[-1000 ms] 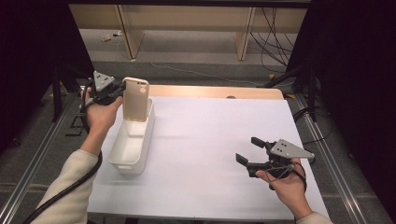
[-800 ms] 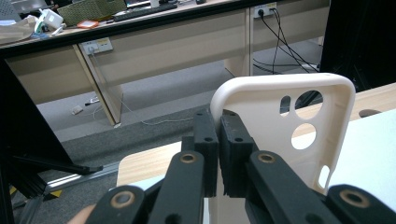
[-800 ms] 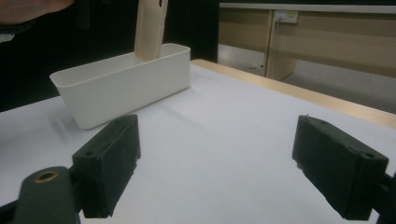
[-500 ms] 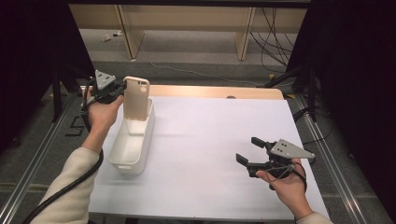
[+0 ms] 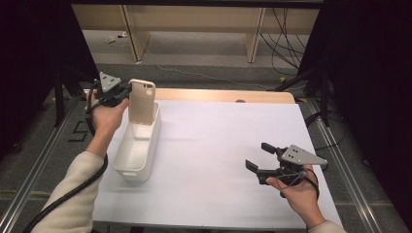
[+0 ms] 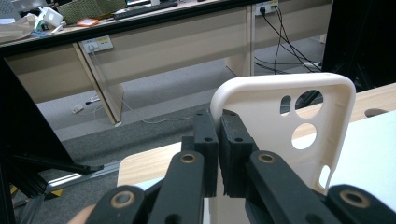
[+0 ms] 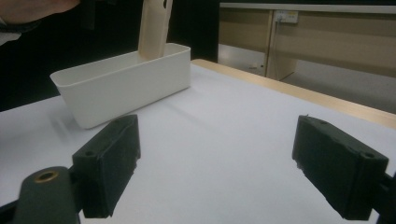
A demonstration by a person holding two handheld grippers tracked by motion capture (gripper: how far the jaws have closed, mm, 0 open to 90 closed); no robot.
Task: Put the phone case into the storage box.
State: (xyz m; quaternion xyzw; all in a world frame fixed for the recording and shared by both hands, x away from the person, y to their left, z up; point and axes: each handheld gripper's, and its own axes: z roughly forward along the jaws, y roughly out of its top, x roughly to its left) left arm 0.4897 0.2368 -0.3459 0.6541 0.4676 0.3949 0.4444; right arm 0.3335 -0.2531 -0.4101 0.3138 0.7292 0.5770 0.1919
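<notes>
While the left claw (image 5: 125,93) pinches one long edge of the phone case (image 5: 142,103) near its top, the case stands nearly upright with its lower end down inside the white bin (image 5: 127,162), at the end of the bin nearest the tabletop's far left corner. Seen from the left gripper view, the two black pads are closed tight on the thin rim of the case (image 6: 280,135), close to the corner by the camera cut-outs, so the hold is narrow and well off the middle of the case. That is the weak point, as I judge it: with so little rim between the pads, the case could pivot or slip if the hand tilts, and it might tip against the bin wall instead of lying flat. Letting go from this height may also make it clatter or lean on end in the corner. A sideways pull could drag the light bin across the white tabletop (image 5: 218,145), since nothing steadies it. The right claw (image 5: 259,159) hovers open and empty over the near right part of the tabletop, well apart from the bin, too far away to brace it.
</notes>
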